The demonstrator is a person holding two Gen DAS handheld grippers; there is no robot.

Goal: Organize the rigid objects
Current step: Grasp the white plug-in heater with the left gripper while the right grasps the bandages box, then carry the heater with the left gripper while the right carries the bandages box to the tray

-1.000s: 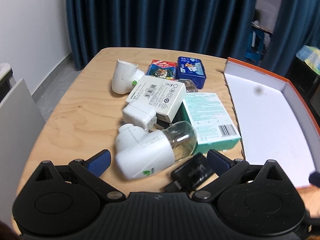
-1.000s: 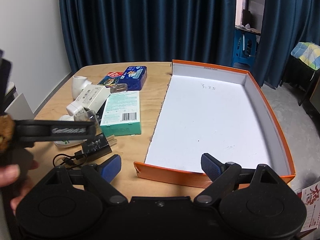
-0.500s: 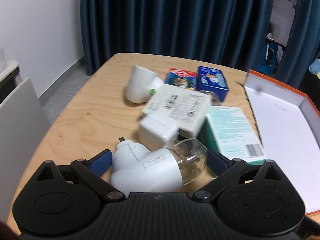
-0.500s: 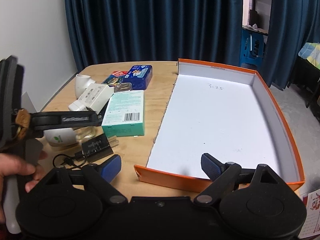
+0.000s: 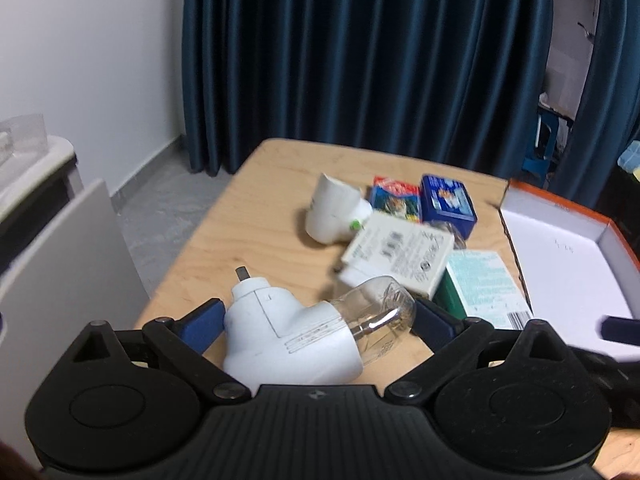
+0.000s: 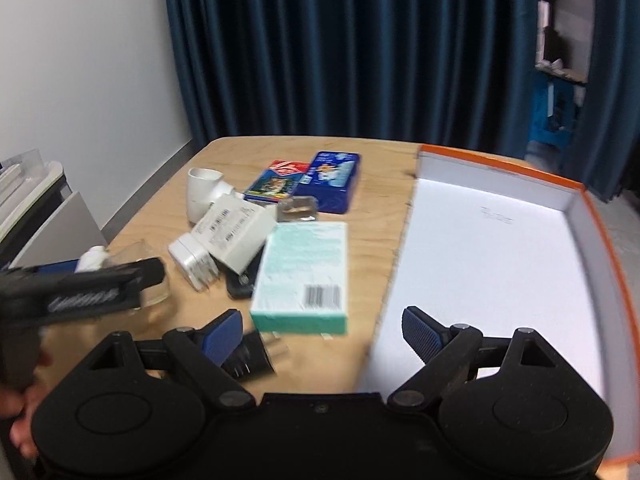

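1. Your left claw (image 5: 316, 322) now holds the white plug-in device (image 5: 288, 344) with its clear bottle — the two blue pads are closed on its two ends. One second ago the device lay on the tabletop (image 5: 256, 216) between open pads; now it is lifted above the wood.
2. This means the pick is done, and I judge the next step is to carry it to the orange tray (image 6: 500, 240), which is empty.
3. Your right claw (image 6: 322, 330) is wide open and holds nothing. It has moved left — a black adapter (image 6: 250, 354) sits now just beside its left pad.
4. The teal box (image 6: 304, 272), white box (image 6: 234, 236) and blue tin (image 6: 332, 184) remain on the tabletop.
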